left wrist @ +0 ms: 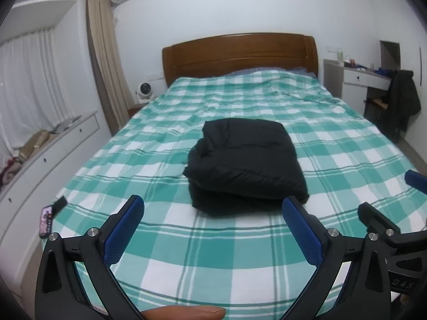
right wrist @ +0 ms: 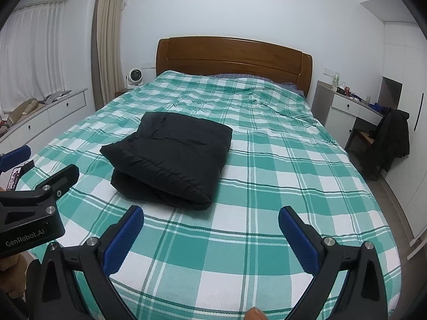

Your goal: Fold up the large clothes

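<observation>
A black padded jacket (left wrist: 244,160) lies folded into a thick rectangular bundle in the middle of the bed; it also shows in the right wrist view (right wrist: 170,157). My left gripper (left wrist: 213,208) is open and empty, held above the bed's foot just short of the bundle's near edge. My right gripper (right wrist: 210,218) is open and empty, to the right of the bundle and nearer the foot. The right gripper also shows at the left view's right edge (left wrist: 387,208), and the left gripper at the right view's left edge (right wrist: 40,170).
The bed carries a green and white checked cover (left wrist: 213,253) and a wooden headboard (left wrist: 240,53). A phone (left wrist: 46,220) lies at the bed's left edge. White drawers (left wrist: 40,165) run along the left wall. A desk and a chair draped with dark clothes (right wrist: 389,141) stand on the right.
</observation>
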### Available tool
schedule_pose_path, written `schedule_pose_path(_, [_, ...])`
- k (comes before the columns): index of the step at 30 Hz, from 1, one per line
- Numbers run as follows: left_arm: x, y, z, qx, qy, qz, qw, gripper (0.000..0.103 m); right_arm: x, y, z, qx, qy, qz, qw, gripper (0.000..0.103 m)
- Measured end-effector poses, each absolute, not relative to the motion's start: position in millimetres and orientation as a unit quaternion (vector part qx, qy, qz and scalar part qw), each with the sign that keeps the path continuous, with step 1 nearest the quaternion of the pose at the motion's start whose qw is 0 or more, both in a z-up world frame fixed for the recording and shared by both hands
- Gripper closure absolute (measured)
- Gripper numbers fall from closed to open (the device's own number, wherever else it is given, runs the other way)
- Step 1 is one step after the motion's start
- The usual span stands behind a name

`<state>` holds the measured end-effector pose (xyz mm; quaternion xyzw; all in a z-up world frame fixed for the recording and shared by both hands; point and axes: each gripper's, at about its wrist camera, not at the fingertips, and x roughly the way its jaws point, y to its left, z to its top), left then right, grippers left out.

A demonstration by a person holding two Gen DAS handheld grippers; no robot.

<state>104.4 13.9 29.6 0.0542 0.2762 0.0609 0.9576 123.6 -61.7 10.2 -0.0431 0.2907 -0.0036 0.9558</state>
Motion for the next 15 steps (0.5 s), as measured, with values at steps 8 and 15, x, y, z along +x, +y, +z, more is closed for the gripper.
schedule_pose_path(8, [103.2, 13.6, 28.4, 0.044, 0.287, 0.053, 0.955, 0.0, 121.6, -57.4, 9.8, -0.056, 0.294, -0.011, 0.954, 0.0])
schedule_pose_path(15, [103.2, 14.1, 30.6, 0.04, 0.29, 0.051, 0.955, 0.0, 118.9, -55.5, 12.1, -0.063, 0.292, -0.016, 0.954, 0.0])
